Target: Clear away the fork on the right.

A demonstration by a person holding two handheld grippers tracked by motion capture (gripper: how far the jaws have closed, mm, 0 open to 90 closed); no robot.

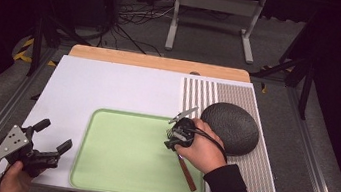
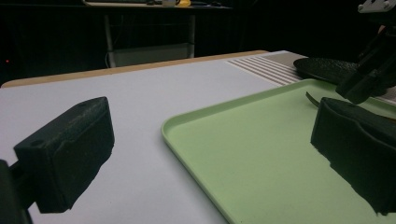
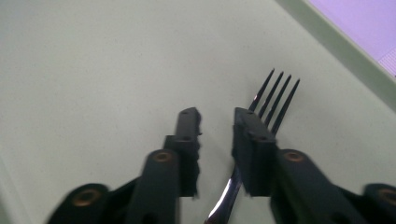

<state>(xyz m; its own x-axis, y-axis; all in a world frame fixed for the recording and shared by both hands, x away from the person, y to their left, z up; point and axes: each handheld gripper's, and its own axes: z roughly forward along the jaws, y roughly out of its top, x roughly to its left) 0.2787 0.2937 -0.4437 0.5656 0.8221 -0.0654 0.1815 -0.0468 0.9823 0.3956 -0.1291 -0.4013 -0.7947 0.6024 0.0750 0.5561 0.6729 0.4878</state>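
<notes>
Right gripper view shows the right gripper (image 3: 217,128), jaws nearly shut on nothing, beside the thin, stiff, slippery metal fork with a wooden handle (image 3: 275,98) lying by the right edge of the light green plastic tray (image 3: 336,37); its handle looks easiest to grab.

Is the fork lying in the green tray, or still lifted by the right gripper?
In the tray. The fork lies flat on the green tray; the right gripper stands open above its neck, not pinching it.
</notes>
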